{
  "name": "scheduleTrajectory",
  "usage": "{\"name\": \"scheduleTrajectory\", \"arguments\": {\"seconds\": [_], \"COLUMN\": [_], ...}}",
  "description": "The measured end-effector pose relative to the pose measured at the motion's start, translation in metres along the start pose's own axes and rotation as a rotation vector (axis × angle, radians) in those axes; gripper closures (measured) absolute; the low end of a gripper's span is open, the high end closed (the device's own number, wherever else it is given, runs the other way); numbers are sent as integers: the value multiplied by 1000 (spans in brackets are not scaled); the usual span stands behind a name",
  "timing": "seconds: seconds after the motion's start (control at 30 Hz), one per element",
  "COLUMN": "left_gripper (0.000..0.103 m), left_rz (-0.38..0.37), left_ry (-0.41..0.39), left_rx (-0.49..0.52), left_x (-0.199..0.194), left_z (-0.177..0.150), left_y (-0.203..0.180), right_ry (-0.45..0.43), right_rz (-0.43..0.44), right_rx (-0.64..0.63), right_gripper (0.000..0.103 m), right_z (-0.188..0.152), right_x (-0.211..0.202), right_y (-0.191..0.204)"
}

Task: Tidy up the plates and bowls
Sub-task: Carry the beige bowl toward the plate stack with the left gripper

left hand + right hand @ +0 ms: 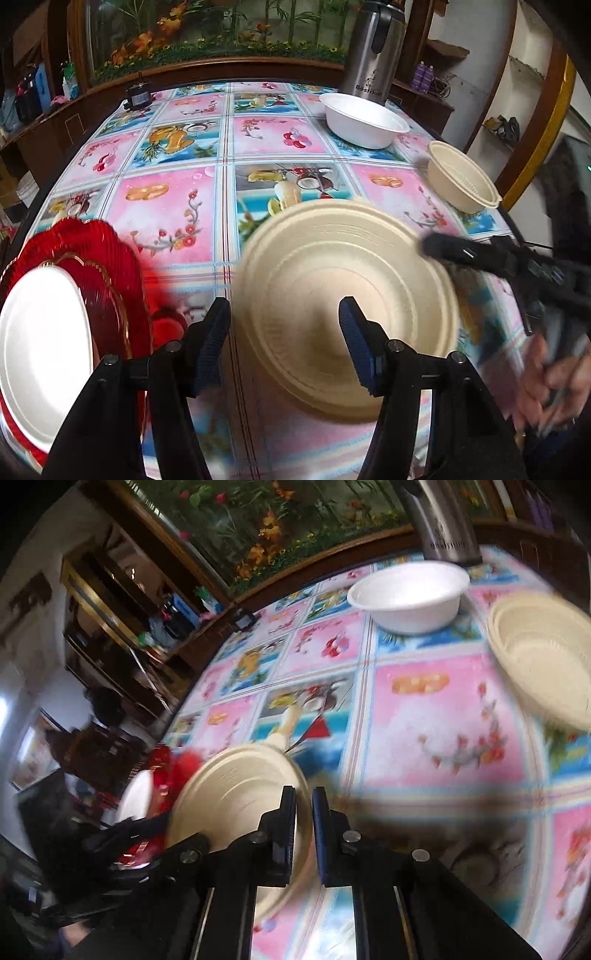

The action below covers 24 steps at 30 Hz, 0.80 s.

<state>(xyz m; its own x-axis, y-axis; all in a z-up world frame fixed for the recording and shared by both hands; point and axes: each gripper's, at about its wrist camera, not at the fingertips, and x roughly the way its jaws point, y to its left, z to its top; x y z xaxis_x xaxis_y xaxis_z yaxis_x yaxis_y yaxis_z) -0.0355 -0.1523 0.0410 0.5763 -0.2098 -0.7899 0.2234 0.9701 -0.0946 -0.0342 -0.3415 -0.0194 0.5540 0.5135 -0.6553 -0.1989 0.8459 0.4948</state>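
A cream plate (343, 291) is held tilted above the table; my right gripper (304, 801) is shut on its rim (301, 812), and it shows in the right wrist view (236, 794). My left gripper (284, 317) is open, its fingers straddling the plate's near-left edge without gripping. A white plate (40, 354) lies on a red plate (107, 266) at the left. A white bowl (364, 120) and a cream bowl (461, 182) stand at the far right.
A steel thermos (373, 48) stands behind the white bowl at the table's back edge. A small dark object (137, 96) sits at the far left corner. The fruit-print tablecloth (177, 206) covers the table. Shelves surround the table.
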Motion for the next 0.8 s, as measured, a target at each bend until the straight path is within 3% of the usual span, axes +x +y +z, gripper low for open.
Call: {"name": "scheduleTrajectory", "arguments": {"seconds": [0.23,0.27,0.3,0.37,0.47,0.7,0.77,0.8], "left_gripper": [43,43,43,43,43,43,43,45], "left_rz": [-17,-18,-15,-13,-7,-73,-105,-112], "left_ry": [-9,-9,-11,-21,-20,20,29,29], "left_rx": [-2,3,9,13,-4,-32,-55,-64], "left_x": [2,1,-2,-10,-21,-40,-38,-36], "left_z": [4,2,0,-6,-15,-48,-54,-54], "left_y": [1,0,-1,2,13,18,19,19], "right_ry": [61,51,33,7,14,72,83,91], "right_rz": [79,60,37,-1,29,69,78,83], "right_rx": [-9,-15,-31,-47,-53,-107,-122,-129], "right_gripper": [88,84,72,65,65,66,69,77], "right_z": [-43,-41,-38,-32,-26,-18,-18,-18], "right_x": [-22,-25,-28,-31,-29,-4,0,2], "right_y": [15,15,14,11,11,24,27,28]}}
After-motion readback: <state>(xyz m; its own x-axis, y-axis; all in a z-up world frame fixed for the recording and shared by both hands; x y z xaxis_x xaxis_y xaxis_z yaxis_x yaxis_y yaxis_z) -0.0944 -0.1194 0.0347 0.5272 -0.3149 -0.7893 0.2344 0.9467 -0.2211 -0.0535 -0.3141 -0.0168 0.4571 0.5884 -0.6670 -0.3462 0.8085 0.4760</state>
